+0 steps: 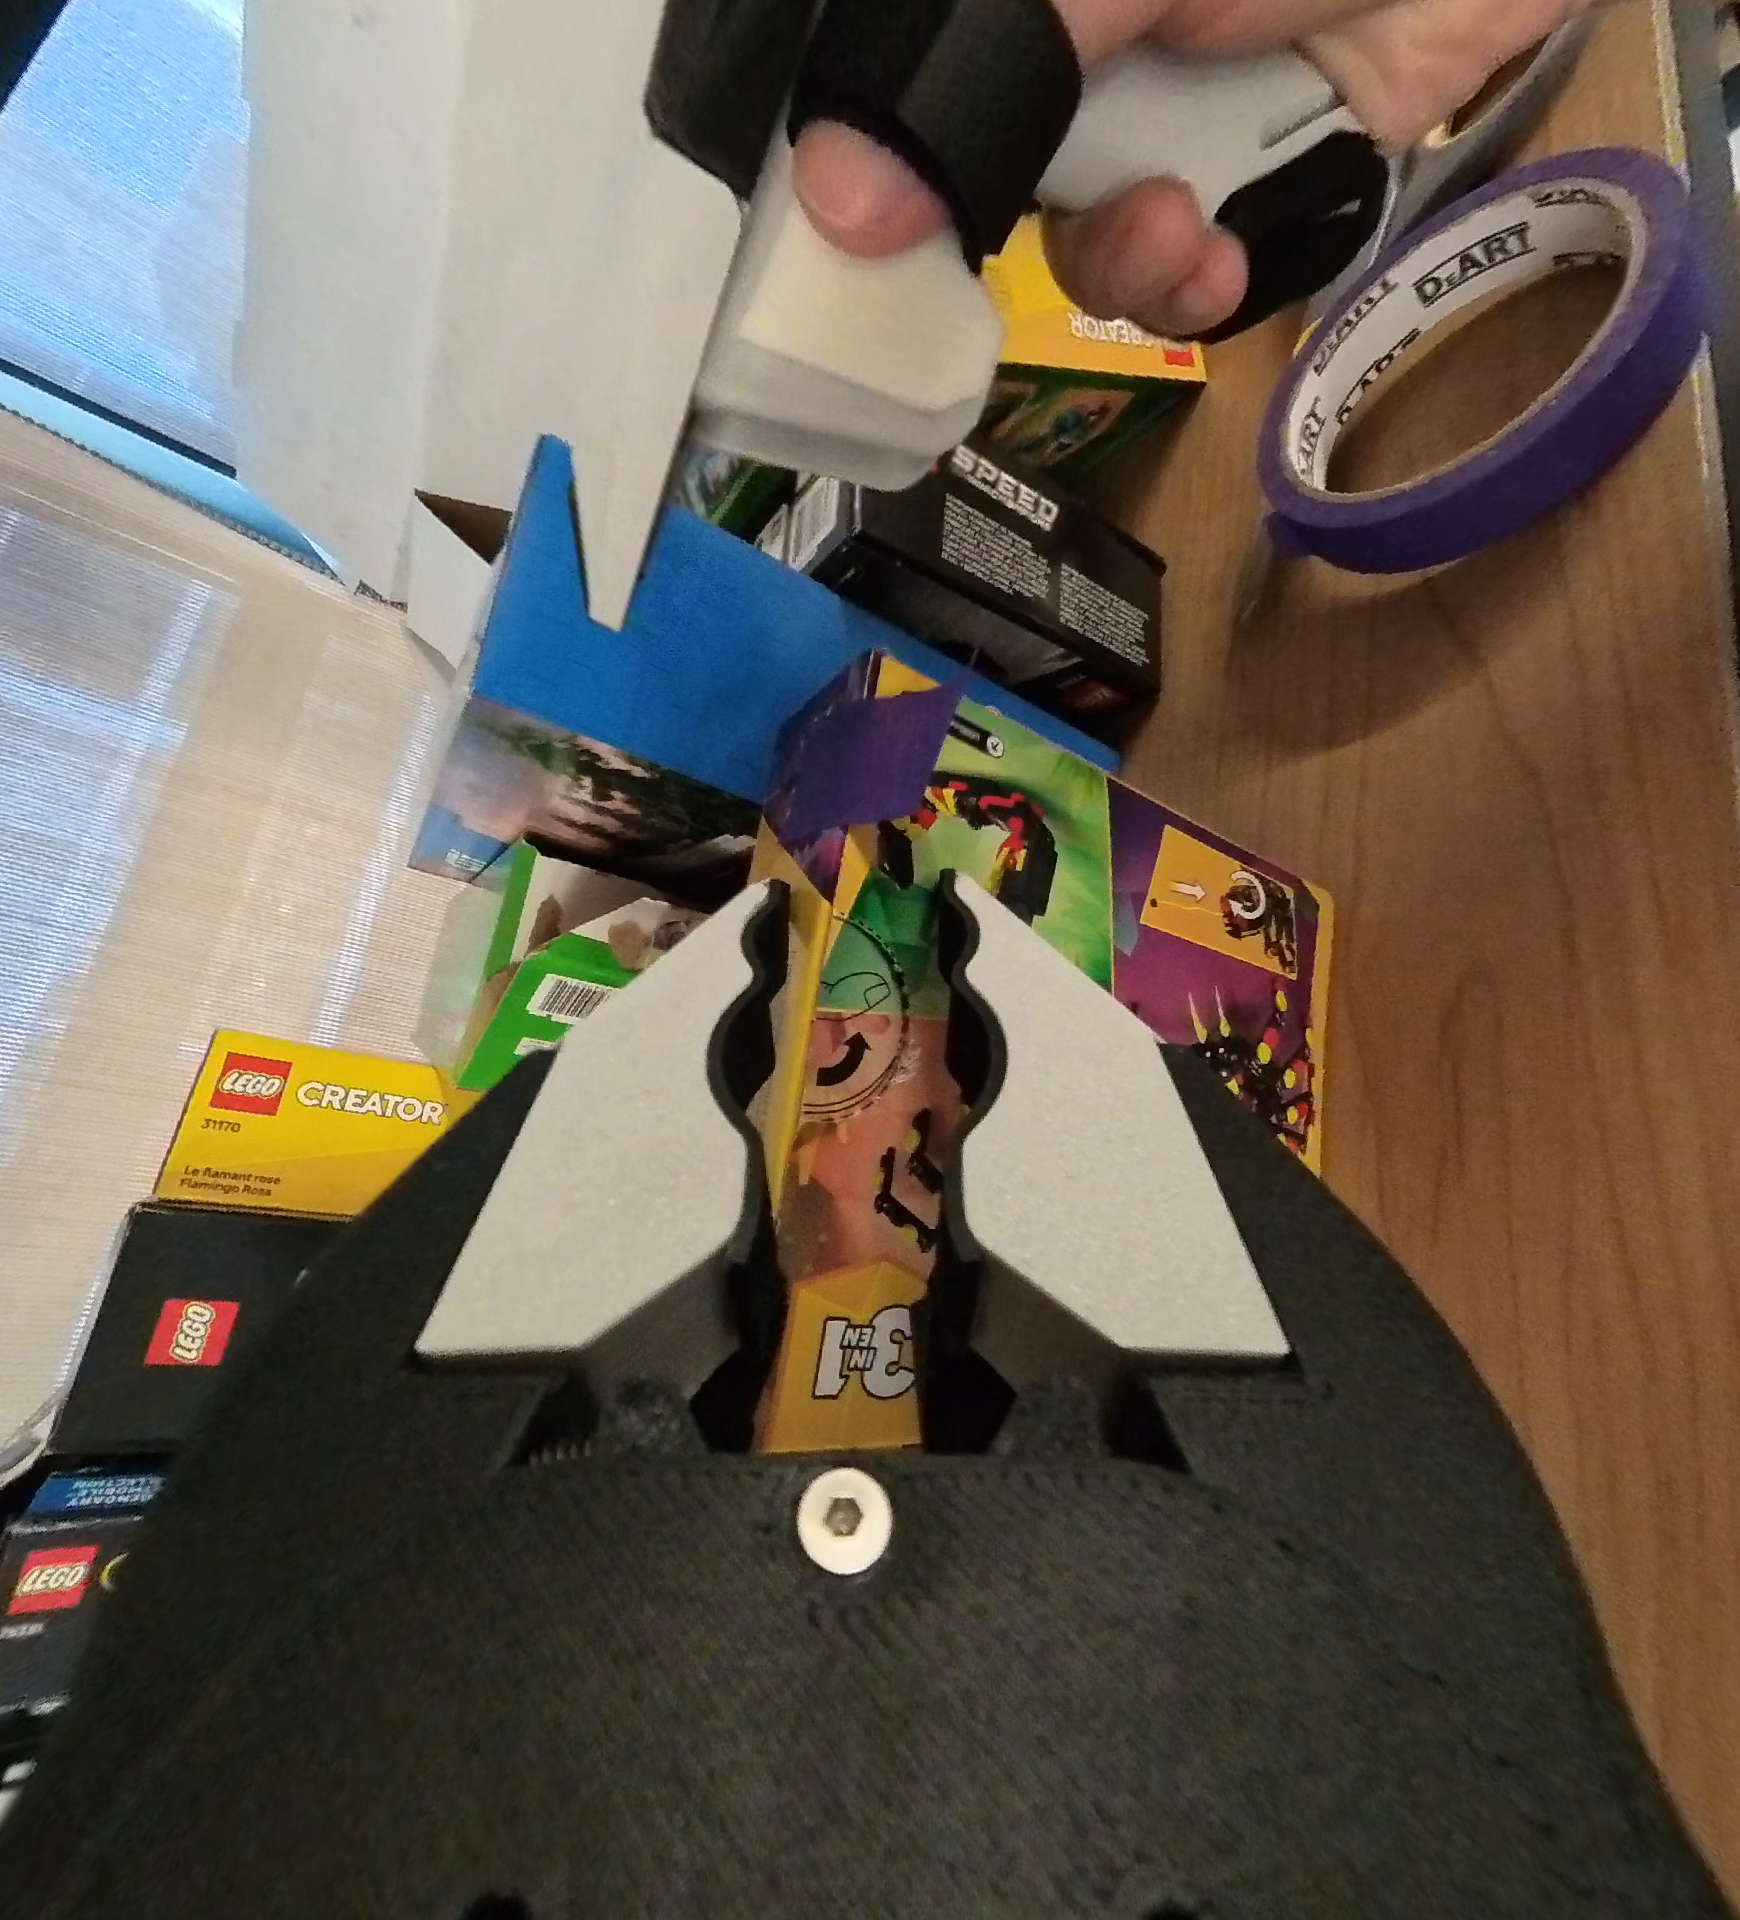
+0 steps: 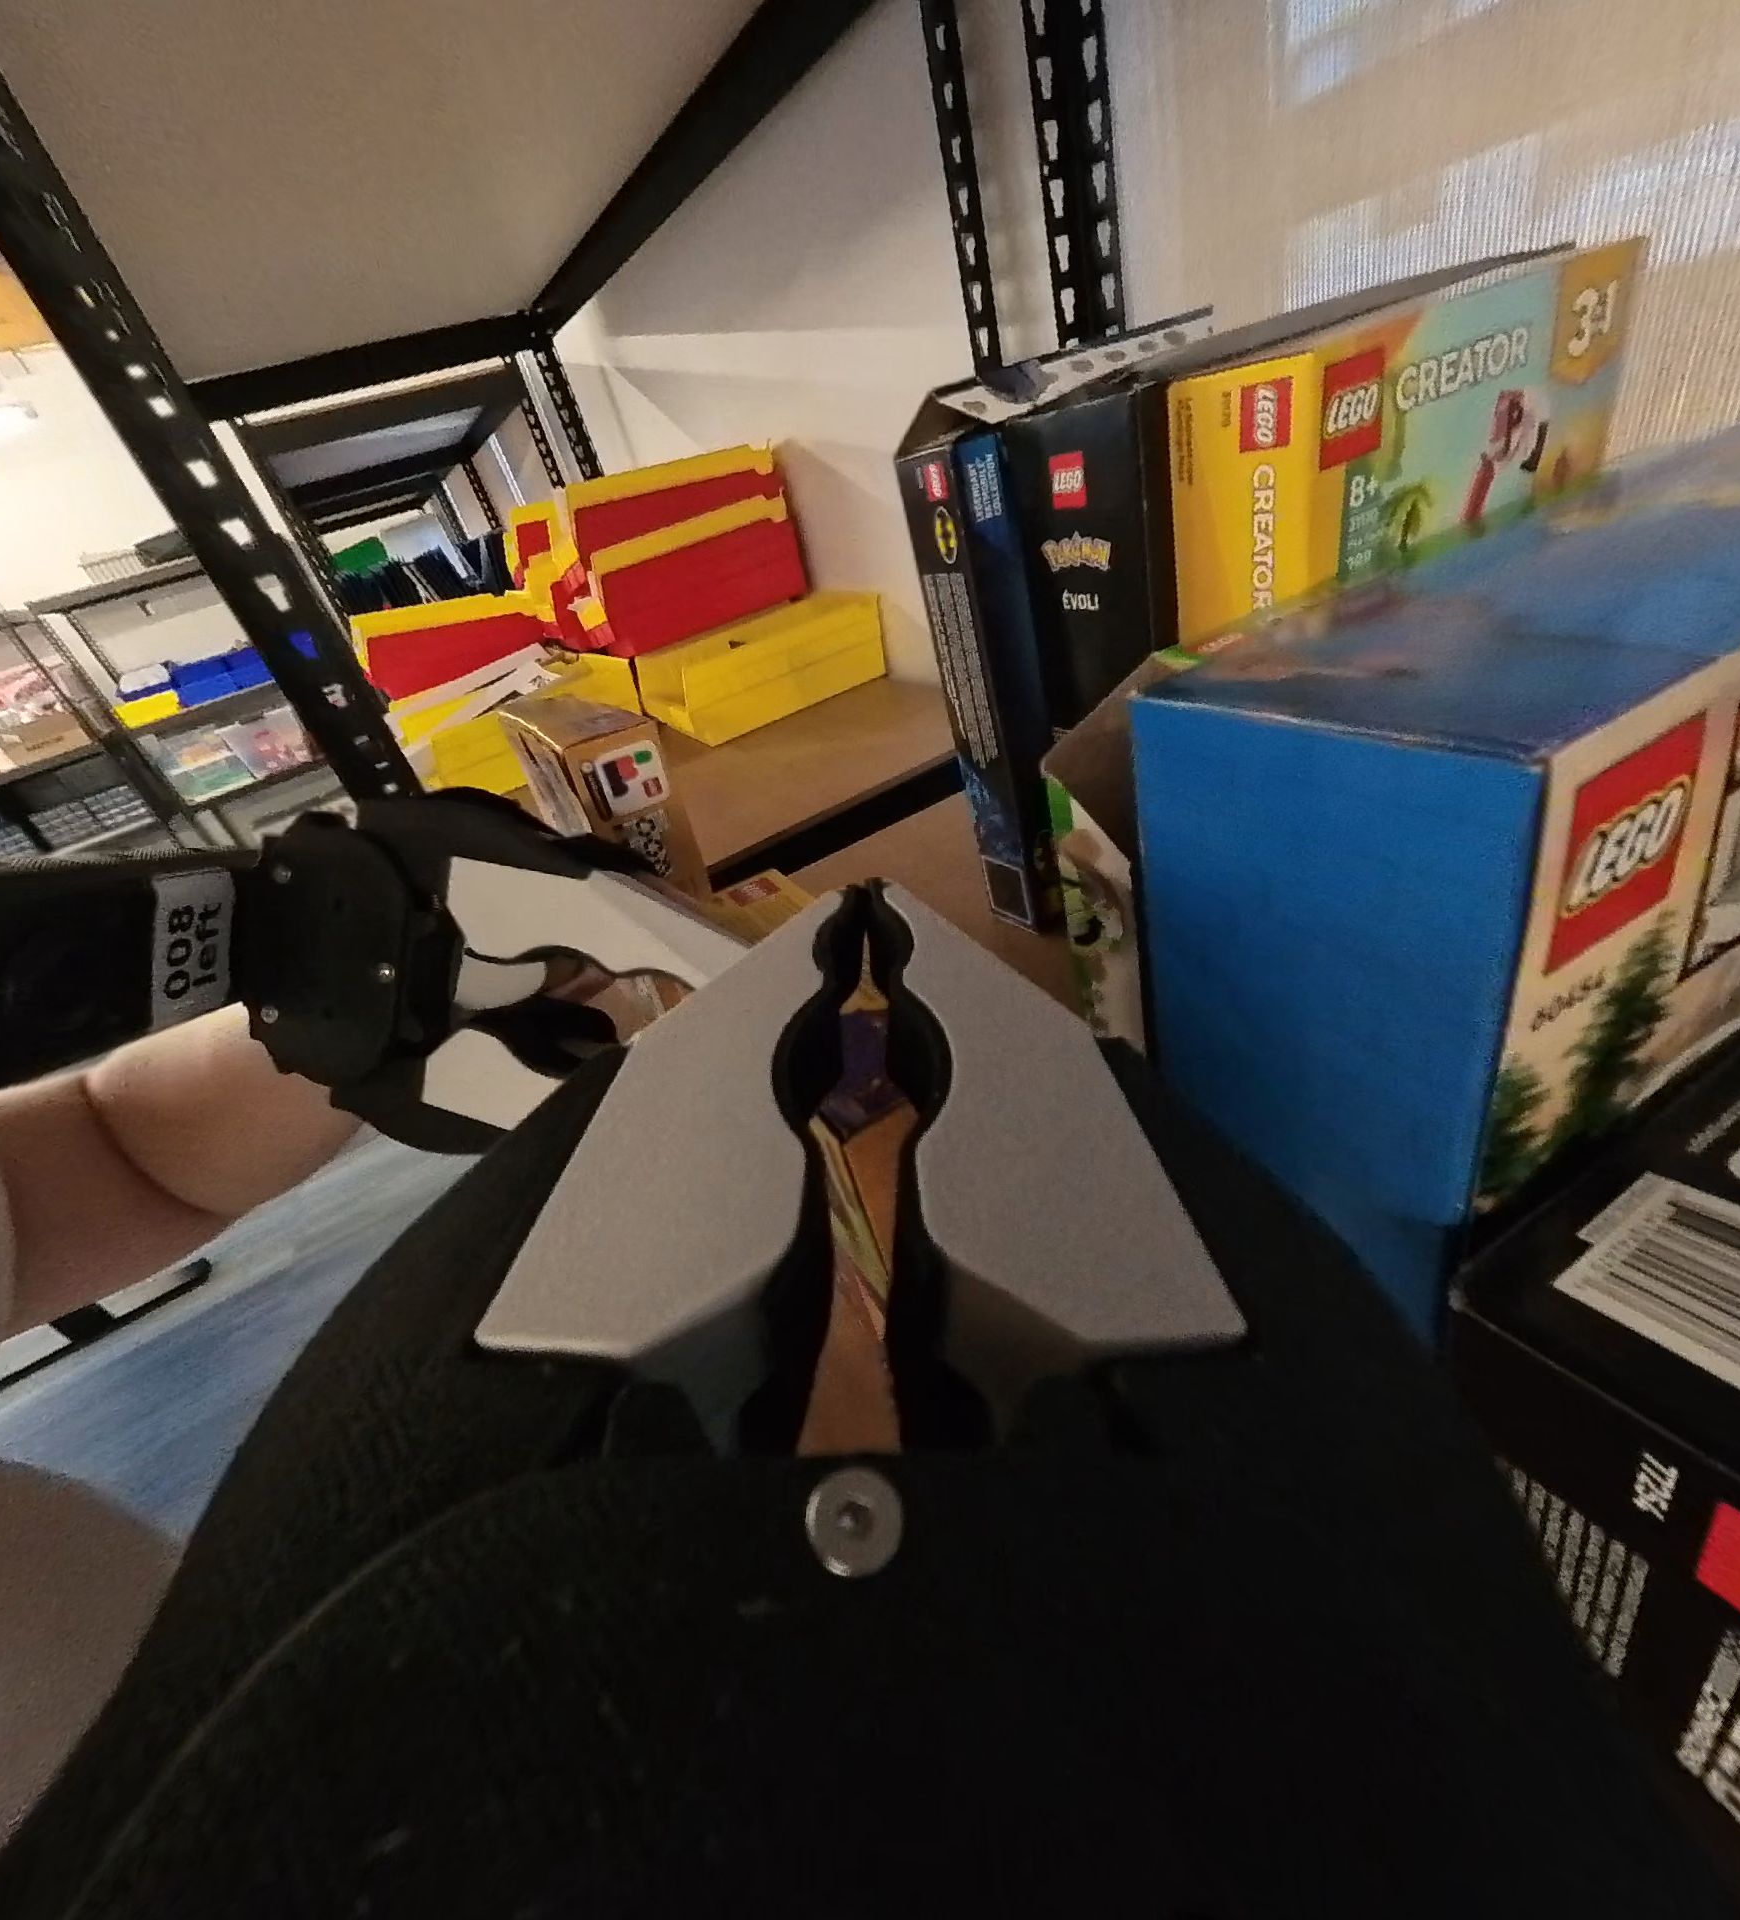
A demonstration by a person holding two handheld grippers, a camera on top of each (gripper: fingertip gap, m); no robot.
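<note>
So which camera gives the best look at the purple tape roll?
The left wrist view: the purple tape roll lies whole on the wooden shelf, upper right. The right wrist view does not show the roll at all.

Left hand-held gripper [image 1: 861,904] clamped (jaws partly apart), right hand-held gripper [image 2: 871,902] pinched nearly closed, gloved hand [image 1: 949,135] gripping its handle.

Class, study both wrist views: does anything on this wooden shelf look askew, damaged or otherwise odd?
Yes. The yellow and purple toy box, clamped in the left hand-held gripper, has a crumpled purple tape piece sticking loosely off its top end. Behind it, a green cardboard box has its flap torn open.
</note>
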